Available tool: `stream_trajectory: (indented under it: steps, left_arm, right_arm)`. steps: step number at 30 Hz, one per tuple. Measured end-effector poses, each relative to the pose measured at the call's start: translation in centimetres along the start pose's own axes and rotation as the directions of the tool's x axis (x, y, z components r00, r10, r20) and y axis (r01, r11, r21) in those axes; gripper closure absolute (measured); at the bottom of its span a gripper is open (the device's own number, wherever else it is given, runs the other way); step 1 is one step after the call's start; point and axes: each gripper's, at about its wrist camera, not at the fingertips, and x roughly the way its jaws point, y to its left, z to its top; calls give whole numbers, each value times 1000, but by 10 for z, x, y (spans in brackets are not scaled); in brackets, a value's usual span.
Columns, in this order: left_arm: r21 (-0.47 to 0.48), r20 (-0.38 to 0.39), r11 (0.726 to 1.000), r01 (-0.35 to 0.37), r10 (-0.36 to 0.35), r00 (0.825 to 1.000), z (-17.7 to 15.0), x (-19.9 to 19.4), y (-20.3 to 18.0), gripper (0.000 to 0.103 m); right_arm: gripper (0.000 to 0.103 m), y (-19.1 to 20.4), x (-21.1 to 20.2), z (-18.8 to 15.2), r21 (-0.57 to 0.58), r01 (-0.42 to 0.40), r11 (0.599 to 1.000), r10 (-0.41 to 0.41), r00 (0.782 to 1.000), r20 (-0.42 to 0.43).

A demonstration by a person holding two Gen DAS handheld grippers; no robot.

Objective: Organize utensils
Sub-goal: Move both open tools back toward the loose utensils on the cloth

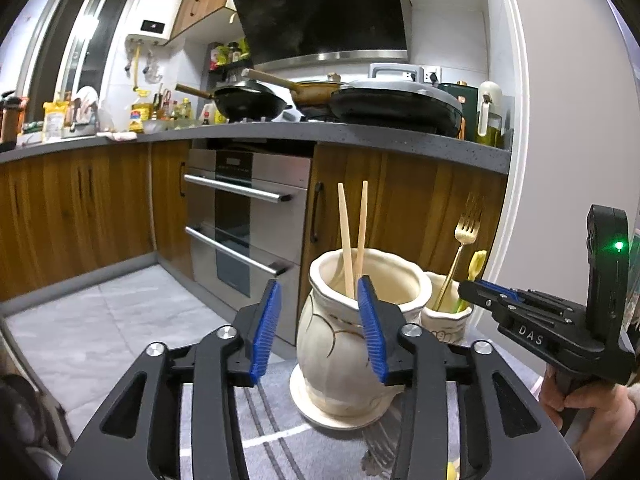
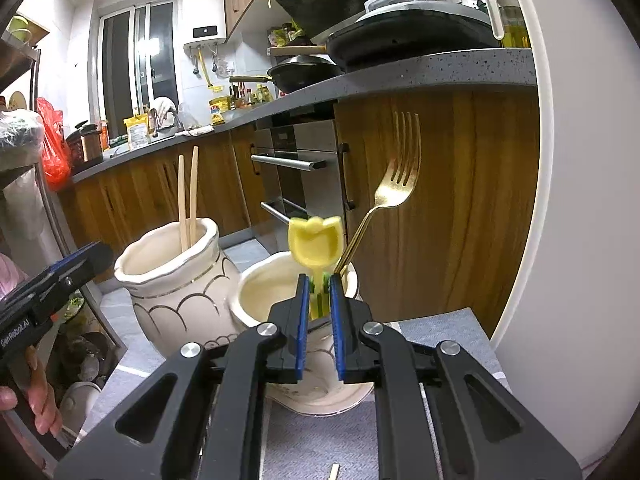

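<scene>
Two wooden chopsticks stand in a large cream jar on a saucer. My left gripper is open in front of the jar's mouth. Its right pad is close beside the chopsticks without pressing them. Right of the jar, a small cream cup holds a gold fork and a yellow tulip-shaped spoon. My right gripper straddles the spoon's green stem above the cup. Its jaws are narrowly apart and the blurred spoon looks loose between them. The same chopsticks and jar show on the left.
Silver forks lie on the grey striped mat in front of the jar. A chopstick end pokes in at the bottom edge. Behind stand wooden cabinets, an oven and a counter with pans. A cluttered rack is on the left.
</scene>
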Motion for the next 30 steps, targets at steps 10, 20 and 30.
stream_trajectory:
  steps: [10,20,30]
  left_arm:
    - [-28,61,999,-36,37,997,0,-20,3,13]
    - [-13,5,998,-65,65,998,-20,-30,0,7]
    - [42,-49,998,-48,50,998,-46,-49,-15,6]
  right_arm:
    - [33,-3,-27,0,20,-27,999,25,997,71]
    - [5,-6,-64,-13,29,-3,1000,-1,989,147]
    - [5,-9,-90,-36,36,0,999,-5,991,136]
